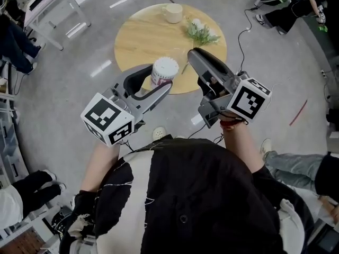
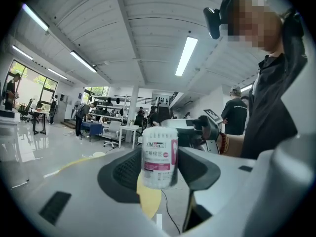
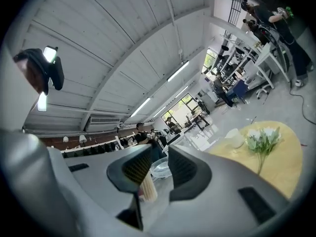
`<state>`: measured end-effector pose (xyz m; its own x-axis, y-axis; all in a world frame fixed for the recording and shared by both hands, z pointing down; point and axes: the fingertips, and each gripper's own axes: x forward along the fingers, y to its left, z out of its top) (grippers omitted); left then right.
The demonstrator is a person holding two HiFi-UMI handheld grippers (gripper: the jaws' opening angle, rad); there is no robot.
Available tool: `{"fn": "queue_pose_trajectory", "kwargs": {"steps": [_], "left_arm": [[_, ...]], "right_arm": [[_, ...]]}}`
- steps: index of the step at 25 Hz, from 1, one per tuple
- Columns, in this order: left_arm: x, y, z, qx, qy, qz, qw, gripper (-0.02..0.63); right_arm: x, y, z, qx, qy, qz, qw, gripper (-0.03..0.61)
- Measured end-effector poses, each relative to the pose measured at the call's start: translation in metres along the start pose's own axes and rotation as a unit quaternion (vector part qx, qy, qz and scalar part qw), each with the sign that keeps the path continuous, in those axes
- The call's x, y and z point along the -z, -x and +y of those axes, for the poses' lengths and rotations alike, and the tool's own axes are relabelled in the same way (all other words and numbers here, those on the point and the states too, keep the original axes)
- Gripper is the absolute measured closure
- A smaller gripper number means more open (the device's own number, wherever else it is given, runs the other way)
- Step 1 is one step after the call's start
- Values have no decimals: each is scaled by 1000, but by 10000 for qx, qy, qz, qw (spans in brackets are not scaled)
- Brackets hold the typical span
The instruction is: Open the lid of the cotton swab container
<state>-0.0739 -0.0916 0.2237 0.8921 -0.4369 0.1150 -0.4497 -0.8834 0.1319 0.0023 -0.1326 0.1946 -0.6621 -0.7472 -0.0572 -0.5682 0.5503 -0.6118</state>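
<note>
Looking down in the head view, the left gripper [image 1: 162, 78] pinches the cotton swab container [image 1: 164, 67] by its sides, upright over the near edge of the round table [image 1: 137, 36], with the right gripper [image 1: 197, 54] just beside its top. In the left gripper view, both pads press the labelled container [image 2: 159, 154]. In the right gripper view, the narrowly parted jaws pinch a clear lid [image 3: 163, 166]
</note>
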Motion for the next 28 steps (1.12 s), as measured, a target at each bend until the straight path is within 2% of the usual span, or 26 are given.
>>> {"fn": "queue_pose_trajectory", "kwargs": {"steps": [3, 7, 12, 16, 28], "left_arm": [[-6, 3, 13, 88, -87, -20, 9999, 371], [-13, 9, 33, 7, -92, -117, 9999, 371], [-19, 14, 46, -51, -173, -186, 9997, 373], [-26, 22, 59, -123, -202, -317, 9992, 371], [-21, 33, 105, -854, -67, -368, 9956, 371]], "right_arm": [[-9, -10, 9, -65, 60, -167, 9998, 471], [-23, -14, 7, 334, 396, -493, 9974, 485], [-26, -23, 12, 406, 520, -595, 9960, 512], [-26, -28, 10, 719, 769, -680, 9921, 544], [-6, -45, -24, 1571, 1144, -274, 9806, 575]]}}
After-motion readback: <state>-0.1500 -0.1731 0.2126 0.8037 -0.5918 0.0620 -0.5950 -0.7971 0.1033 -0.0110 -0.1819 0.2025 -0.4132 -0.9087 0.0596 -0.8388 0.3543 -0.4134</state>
